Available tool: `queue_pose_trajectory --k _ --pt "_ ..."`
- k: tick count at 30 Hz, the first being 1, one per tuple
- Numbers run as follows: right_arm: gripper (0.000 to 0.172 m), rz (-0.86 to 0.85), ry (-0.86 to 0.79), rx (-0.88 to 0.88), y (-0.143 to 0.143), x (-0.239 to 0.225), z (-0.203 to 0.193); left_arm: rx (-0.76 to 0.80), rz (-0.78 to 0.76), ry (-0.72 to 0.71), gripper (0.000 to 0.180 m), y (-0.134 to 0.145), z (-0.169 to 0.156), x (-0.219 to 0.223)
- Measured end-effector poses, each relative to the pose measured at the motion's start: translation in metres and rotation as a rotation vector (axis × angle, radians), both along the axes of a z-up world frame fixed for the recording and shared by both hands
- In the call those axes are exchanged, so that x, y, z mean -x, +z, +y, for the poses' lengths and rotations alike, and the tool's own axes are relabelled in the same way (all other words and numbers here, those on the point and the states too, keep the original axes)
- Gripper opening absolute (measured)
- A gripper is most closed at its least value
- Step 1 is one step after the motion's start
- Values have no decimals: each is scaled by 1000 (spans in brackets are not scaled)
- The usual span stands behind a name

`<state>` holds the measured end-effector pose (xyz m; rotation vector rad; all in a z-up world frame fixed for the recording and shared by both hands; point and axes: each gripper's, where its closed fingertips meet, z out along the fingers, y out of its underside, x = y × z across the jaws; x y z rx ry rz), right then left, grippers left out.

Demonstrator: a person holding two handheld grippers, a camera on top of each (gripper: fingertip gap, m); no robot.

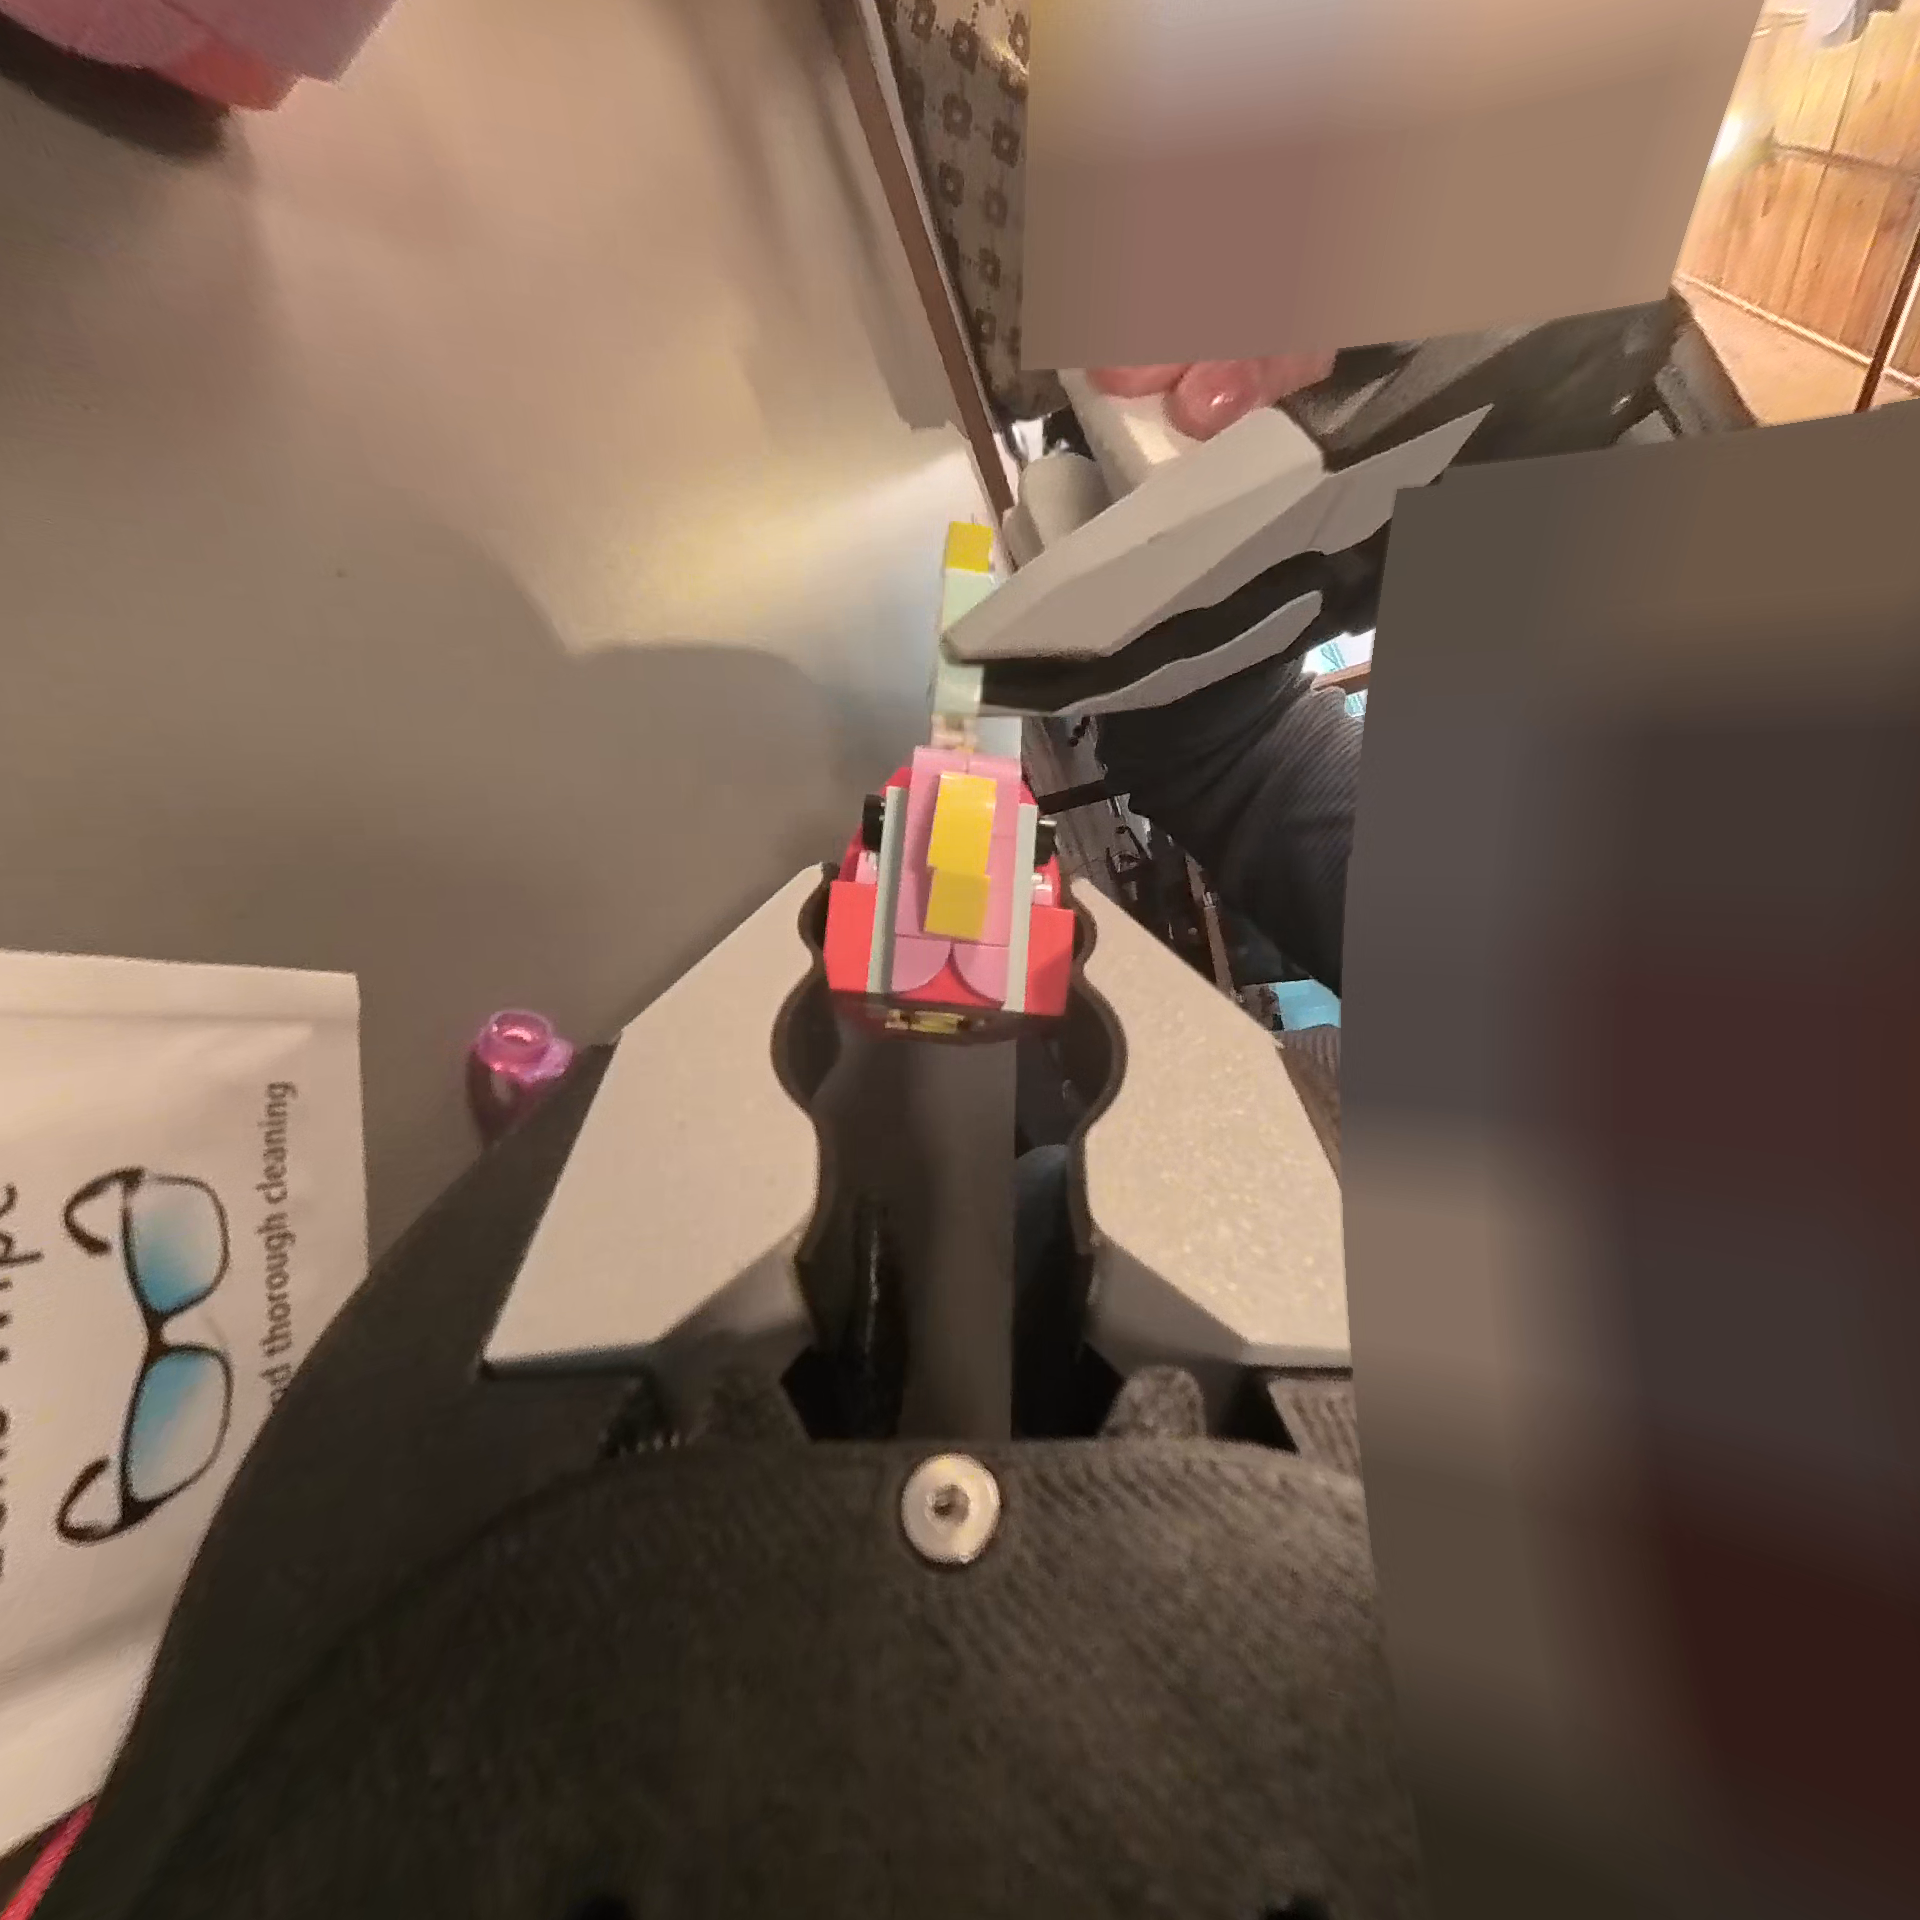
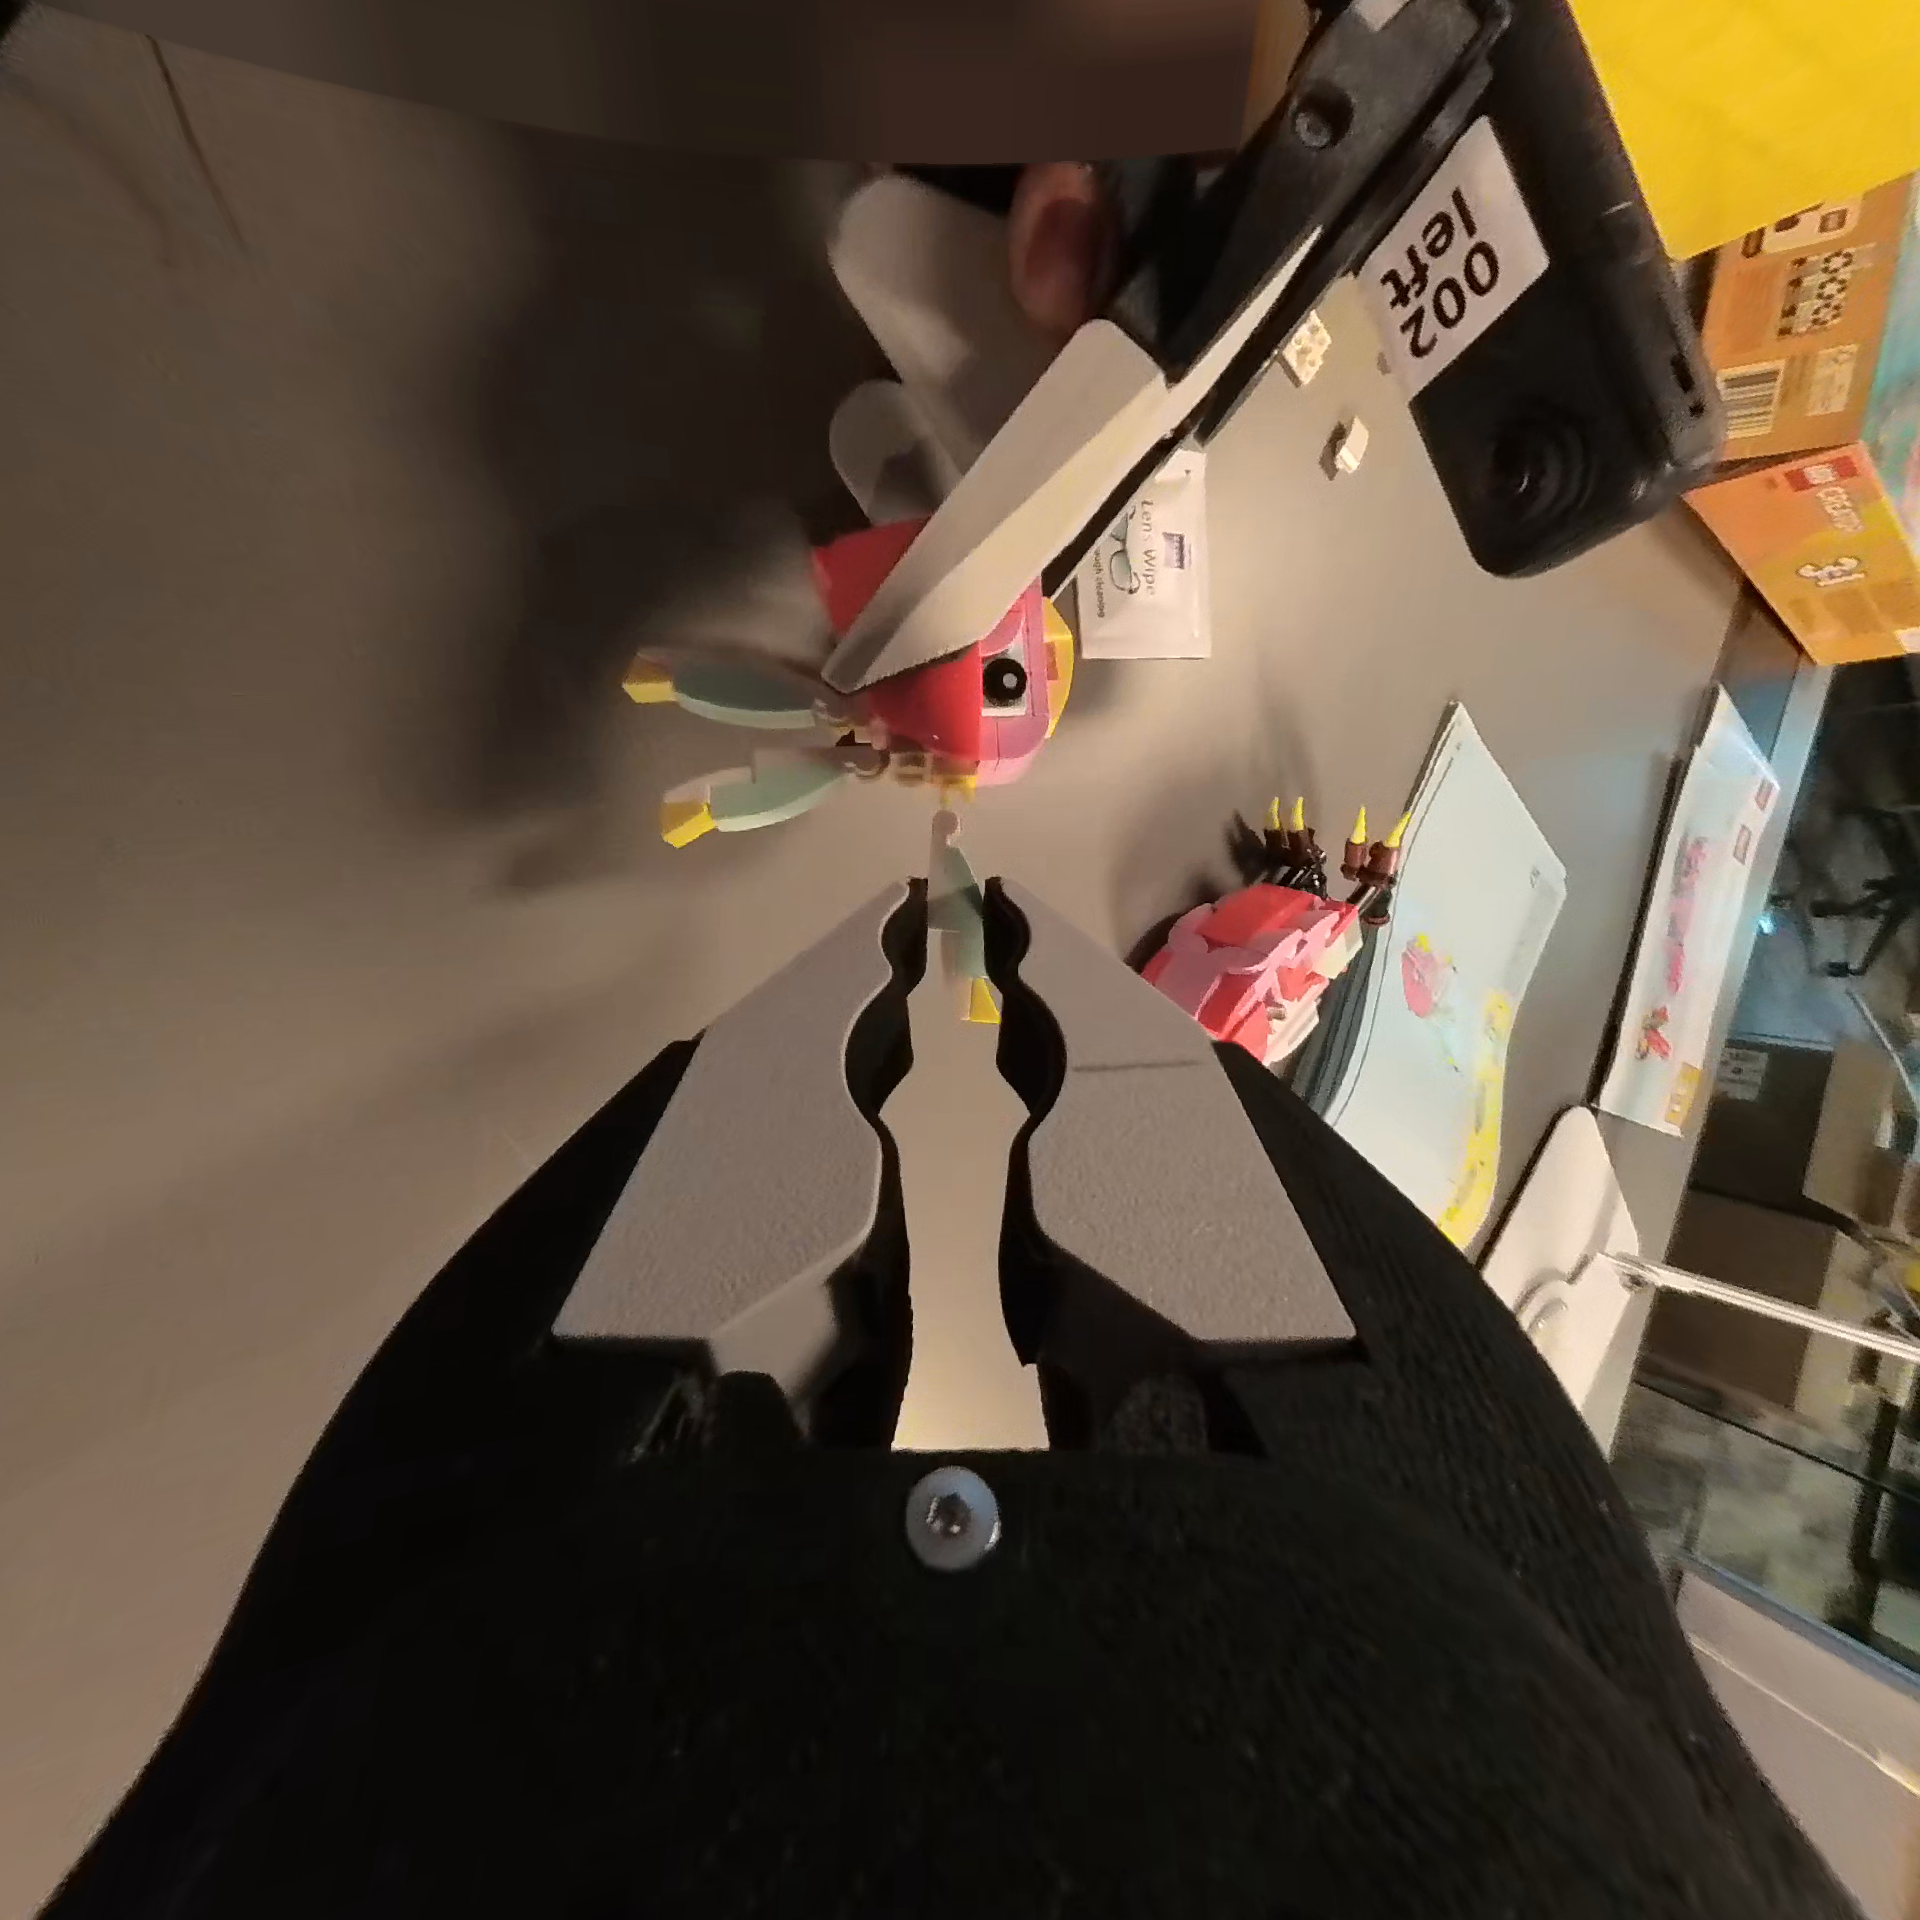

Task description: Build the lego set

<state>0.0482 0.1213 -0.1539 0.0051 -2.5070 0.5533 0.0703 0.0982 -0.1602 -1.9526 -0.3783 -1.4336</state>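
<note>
Brick-built red-and-pink fish head (image 1: 948, 914), yellow-striped, sitting clamped between fingers; detached mint fin (image 2: 956, 914) with yellow tip sitting pinched beside it.

Two close wrist views (shared brick bird (image 1: 951, 894))

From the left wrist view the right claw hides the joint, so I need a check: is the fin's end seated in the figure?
Observer: The fin in the right claw ends in a pale ball end right at the brick figure. I cannot tell whether they touch.
Operator: Are other fins fitted?
Observer: Yes, two more fins, mint with yellow tips, fan out from the same side.
Operator: Anything on the table to the right?
Observer: A second brick model, pink and red with yellow spikes, lies against a booklet.
</note>
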Motion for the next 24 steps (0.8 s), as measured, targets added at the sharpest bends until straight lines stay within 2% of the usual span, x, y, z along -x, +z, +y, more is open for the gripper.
queue_pose_trajectory --k 7,17,24 --pt "9 -29 8 21 -1 1 -2 3 12 -7 39 -1 0 -1" --pt "7 -90 19 -35 -15 1 -4 15 57 -16 38 -6 0 -4" --pt "8 28 -86 -275 -13 6 3 17 83 42 38 -7 4 2"
